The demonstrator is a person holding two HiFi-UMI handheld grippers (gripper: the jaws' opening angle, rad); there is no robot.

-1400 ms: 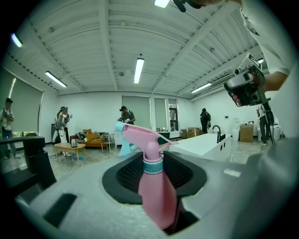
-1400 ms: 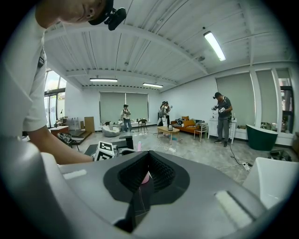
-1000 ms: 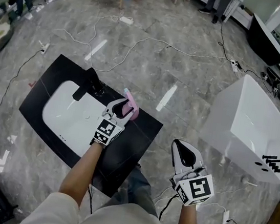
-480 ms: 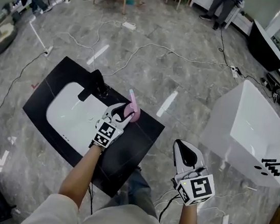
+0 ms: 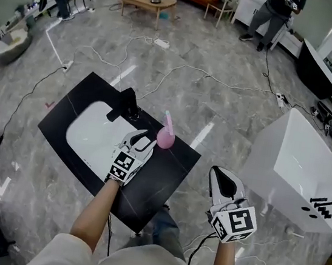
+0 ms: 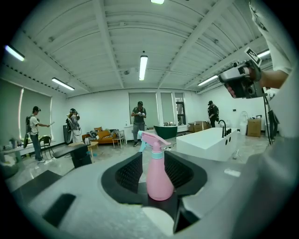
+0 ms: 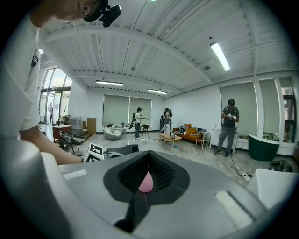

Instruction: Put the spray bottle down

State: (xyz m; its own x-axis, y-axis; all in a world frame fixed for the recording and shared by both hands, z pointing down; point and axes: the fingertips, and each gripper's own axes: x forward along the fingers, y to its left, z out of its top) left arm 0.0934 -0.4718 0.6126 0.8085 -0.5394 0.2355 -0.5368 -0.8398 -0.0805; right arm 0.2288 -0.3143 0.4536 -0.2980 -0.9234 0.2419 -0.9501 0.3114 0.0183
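Pink plastic spray bottle [image 5: 165, 137] stands upright on the black countertop [image 5: 163, 171], just ahead of the left gripper [image 5: 147, 143], whose parted jaws have just been closing without touching it; the right gripper [image 5: 221, 175] is closed, empty.

The spray bottle [image 5: 165, 137] is pink, the countertop [image 5: 163, 174] black.

Jaws of right hand-held gripper [image 7: 147, 164] together, pink spray bottle [image 7: 145, 183] beyond them, people [image 7: 228, 127] standing behind
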